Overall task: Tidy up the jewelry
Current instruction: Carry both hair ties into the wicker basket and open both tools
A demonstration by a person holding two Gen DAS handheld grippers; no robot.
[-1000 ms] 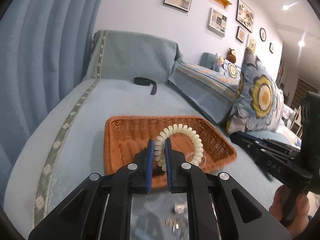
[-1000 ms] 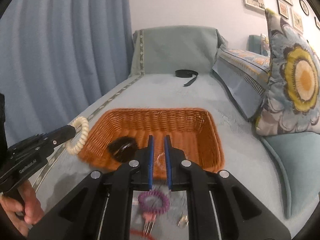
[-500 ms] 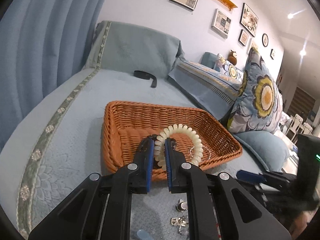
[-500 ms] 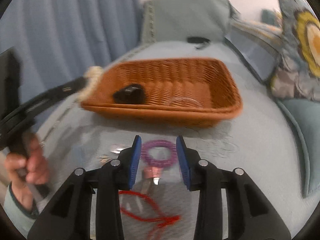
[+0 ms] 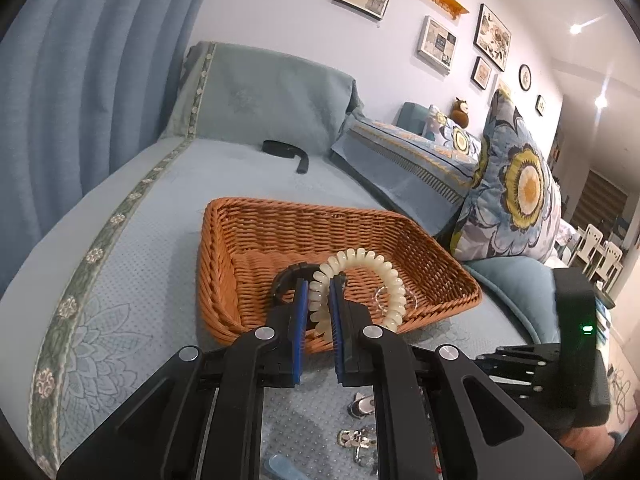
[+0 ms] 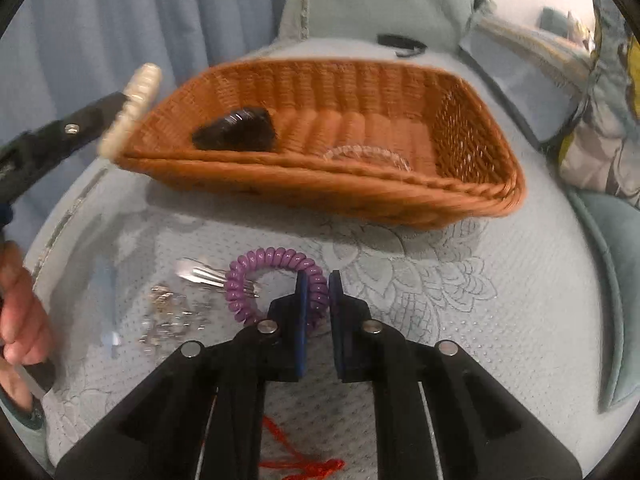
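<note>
My left gripper (image 5: 319, 286) is shut on a cream spiral bracelet (image 5: 384, 276) and holds it above the near rim of the orange wicker basket (image 5: 248, 236). In the right wrist view the same bracelet (image 6: 132, 108) hangs at the basket's (image 6: 360, 188) left corner. My right gripper (image 6: 318, 280) is low on the bed, its jaws closed around the right side of a purple spiral bracelet (image 6: 272, 264). A black hair tie (image 6: 236, 134) and a clear bracelet (image 6: 368, 156) lie in the basket.
Small silver pieces (image 6: 168, 316), a metal clip (image 6: 200, 276) and a red cord (image 6: 308, 464) lie on the blue bedspread before the basket. Patterned pillows (image 5: 516, 184) stand to the right. A black strap (image 5: 288, 152) lies further up the bed.
My right gripper dropped to the bed, opened, then closed on the purple bracelet. My left gripper rose slightly with the cream bracelet over the basket.
</note>
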